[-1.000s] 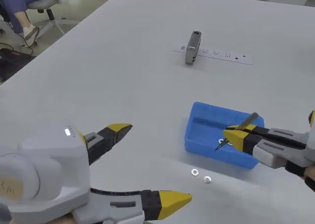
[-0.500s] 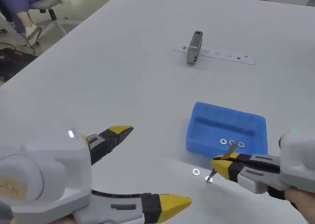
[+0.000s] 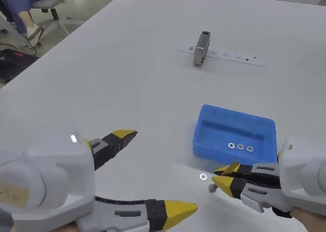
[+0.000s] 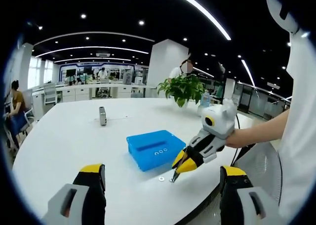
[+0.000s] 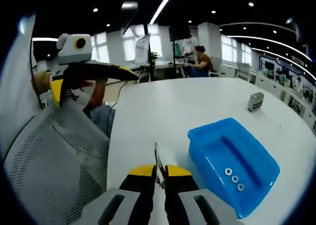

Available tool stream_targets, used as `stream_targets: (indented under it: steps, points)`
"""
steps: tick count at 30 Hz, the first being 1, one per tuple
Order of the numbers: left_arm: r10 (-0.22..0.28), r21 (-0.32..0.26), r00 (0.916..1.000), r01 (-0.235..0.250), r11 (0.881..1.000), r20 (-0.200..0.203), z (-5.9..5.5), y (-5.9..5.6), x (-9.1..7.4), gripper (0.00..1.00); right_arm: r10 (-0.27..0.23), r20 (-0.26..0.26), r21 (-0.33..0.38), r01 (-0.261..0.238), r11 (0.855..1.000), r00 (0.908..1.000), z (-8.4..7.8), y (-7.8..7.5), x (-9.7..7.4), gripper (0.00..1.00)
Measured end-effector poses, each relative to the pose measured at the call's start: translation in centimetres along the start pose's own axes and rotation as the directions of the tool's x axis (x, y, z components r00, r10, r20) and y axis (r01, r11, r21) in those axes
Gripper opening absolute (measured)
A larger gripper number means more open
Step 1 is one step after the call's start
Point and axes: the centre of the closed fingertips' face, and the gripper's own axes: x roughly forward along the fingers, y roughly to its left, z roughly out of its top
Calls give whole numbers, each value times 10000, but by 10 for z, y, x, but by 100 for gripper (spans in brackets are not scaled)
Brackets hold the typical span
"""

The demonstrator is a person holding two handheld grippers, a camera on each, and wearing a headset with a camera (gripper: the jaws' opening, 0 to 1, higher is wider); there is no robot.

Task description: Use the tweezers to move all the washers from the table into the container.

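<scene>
Nearest, the left gripper point(image 3: 153, 171) hangs over the near-left part of the table point(image 3: 127, 79) with its jaws spread wide. To its right, the right gripper point(image 3: 222, 176) has its jaws pressed together on the tweezers point(image 3: 233, 167), whose tip points down at the tabletop just short of the container point(image 3: 209, 149). One free washer point(image 3: 203, 177) lies just left of that tip. A second washer point(image 3: 212, 188) sits right at the tip, and whether the tweezers pinch it cannot be told. The blue container lies just beyond, open-topped, its near wall standing between the tip and the three washers point(image 3: 240, 147) that lie in a row on its floor. To its left and behind it the white tabletop lies bare and wide. Well beyond, a power strip point(image 3: 229, 56) lies flat with a grey block point(image 3: 201, 48) upright at its left end. The table's left edge runs slantwise at top left, with a chair point(image 3: 48, 2) on the floor past it. In the left gripper view a plant point(image 4: 183, 89) stands by the far edge, under long ceiling lights point(image 4: 197, 10).
</scene>
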Motion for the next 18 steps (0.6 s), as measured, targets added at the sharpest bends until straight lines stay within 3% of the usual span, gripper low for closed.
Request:
stream_targets:
  steps: [3,8,11,14,18]
  points:
    - [-24,-26,10000,24,10000,-4,0,0,0,99,-58,-440,-874,20,9962,9990,0,3,3,3]
    - [-32,-9,10000,32,10000,-15,-1,-1,0,99,-51,-521,-786,9,9969,9986,2,-1,7,2]
    - [1,-10,10000,-1,10000,56,0,-2,-1,99,-82,-611,-1319,1,9913,9981,2,1,7,2]
    - [36,-19,10000,-35,10000,50,-1,-1,-2,99,-304,-697,-2504,120,9681,9971,4,4,4,2]
    - [94,-87,9999,-94,9999,60,-3,1,-4,99,-435,-502,-2840,275,9584,9978,13,6,-4,2]
